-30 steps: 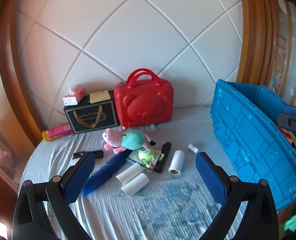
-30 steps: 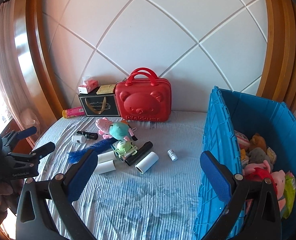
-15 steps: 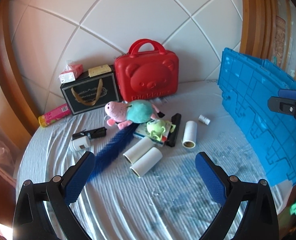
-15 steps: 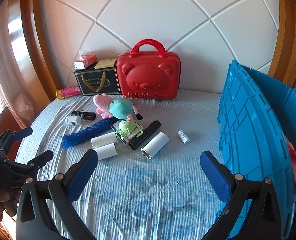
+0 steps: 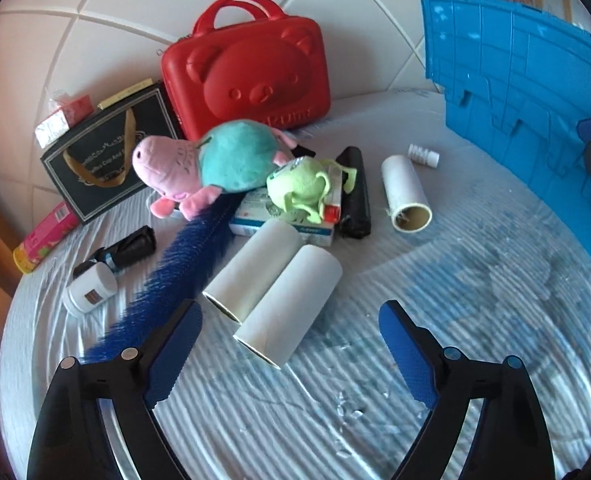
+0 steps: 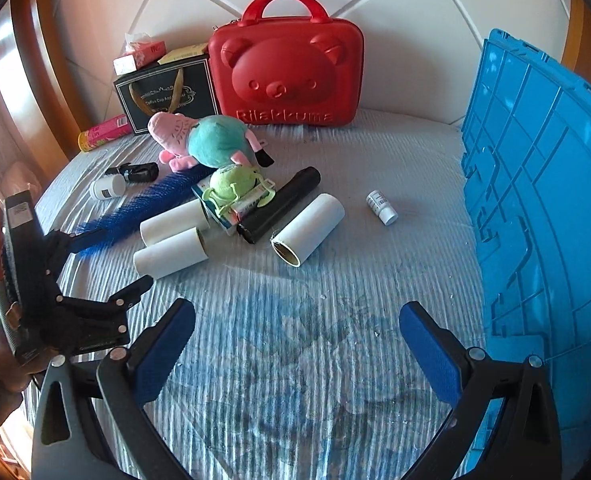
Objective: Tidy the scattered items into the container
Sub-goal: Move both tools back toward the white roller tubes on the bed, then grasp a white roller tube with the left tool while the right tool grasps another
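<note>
Scattered items lie on a round table: two white rolls [image 5: 273, 282] side by side, a third white roll [image 5: 405, 194], a black tube [image 5: 353, 196], a green plush [image 5: 301, 190] on a small box, a pink and teal pig plush [image 5: 211, 164], a blue feather [image 5: 175, 276], a small white bottle [image 5: 423, 155] and a white jar [image 5: 89, 292]. The blue crate [image 6: 543, 208] stands at the right. My left gripper [image 5: 291, 344] is open and empty, just in front of the two rolls. My right gripper [image 6: 295, 340] is open and empty, over bare tablecloth; the left gripper also shows in its view [image 6: 107, 264].
A red bear case [image 6: 287, 76], a black gift bag [image 6: 167, 92] with a tissue pack on top, and a pink tube [image 6: 103, 134] stand along the padded back wall. A black clip [image 5: 123, 250] lies near the jar.
Both grippers have moved forward and down toward the table. The left one has closed in on the two white rolls. Both stay open.
</note>
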Motion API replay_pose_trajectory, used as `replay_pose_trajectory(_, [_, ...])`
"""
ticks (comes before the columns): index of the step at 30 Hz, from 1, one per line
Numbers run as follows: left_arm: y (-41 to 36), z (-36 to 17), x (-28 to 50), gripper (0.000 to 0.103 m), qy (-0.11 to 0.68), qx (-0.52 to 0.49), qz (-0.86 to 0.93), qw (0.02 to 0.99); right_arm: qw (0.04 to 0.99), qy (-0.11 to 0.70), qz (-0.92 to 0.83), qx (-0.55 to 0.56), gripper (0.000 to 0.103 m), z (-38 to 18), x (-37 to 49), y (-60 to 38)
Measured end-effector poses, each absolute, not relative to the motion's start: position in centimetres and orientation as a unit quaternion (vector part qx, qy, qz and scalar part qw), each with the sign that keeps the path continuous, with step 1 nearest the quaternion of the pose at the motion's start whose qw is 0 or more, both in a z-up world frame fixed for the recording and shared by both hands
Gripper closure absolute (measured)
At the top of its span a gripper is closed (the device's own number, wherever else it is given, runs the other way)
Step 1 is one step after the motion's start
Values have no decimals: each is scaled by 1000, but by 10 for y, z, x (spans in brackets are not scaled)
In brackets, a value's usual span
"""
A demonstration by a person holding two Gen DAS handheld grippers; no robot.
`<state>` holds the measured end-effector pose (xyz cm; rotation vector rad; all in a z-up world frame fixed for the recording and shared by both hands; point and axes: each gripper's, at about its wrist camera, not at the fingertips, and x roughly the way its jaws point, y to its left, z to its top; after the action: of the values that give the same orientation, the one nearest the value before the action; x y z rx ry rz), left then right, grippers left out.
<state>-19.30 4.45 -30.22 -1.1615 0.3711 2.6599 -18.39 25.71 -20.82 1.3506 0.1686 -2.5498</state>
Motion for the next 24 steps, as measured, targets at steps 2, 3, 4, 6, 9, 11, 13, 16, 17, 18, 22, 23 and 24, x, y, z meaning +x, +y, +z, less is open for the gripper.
replay_pose_trajectory(2, [44,-316,-202,14,125,-402,900,109,124,63,-873,468,0,-218,-186,255])
replay_pose_trajectory(3, [44,-322,-206,14,122,-405,899,110,123,65,-871,470,0,-222,-187,255])
replay_pose_trajectory(4, [44,-326,-210,14,119,-408,898,113,122,66,-870,473,0,-226,-190,254])
replay_pose_trajectory(6, [47,-331,-215,15,113,-407,898,122,118,65,-867,480,0,-235,-195,254])
replay_pose_trajectory(9, [51,-338,-224,17,100,-411,896,134,118,65,-866,482,0,-242,-201,252])
replay_pose_trajectory(11, [53,-343,-228,19,97,-413,896,135,118,67,-865,484,0,-245,-206,250])
replay_pose_trajectory(13, [57,-345,-229,21,98,-412,896,137,118,66,-864,484,0,-247,-211,249])
replay_pose_trajectory(16, [61,-349,-230,52,98,-421,890,143,118,65,-865,484,0,-250,-217,246])
replay_pose_trajectory(17, [63,-351,-229,55,98,-423,889,146,118,65,-864,484,0,-252,-220,245])
replay_pose_trajectory(18, [64,-353,-227,56,102,-422,889,147,118,65,-864,486,0,-254,-223,245])
replay_pose_trajectory(22, [62,-353,-221,57,93,-422,890,147,117,62,-859,494,0,-267,-234,239])
replay_pose_trajectory(23, [60,-353,-219,57,91,-422,890,146,116,62,-859,495,0,-270,-237,238])
replay_pose_trajectory(24, [59,-352,-216,57,88,-421,891,145,114,62,-859,496,0,-273,-240,237])
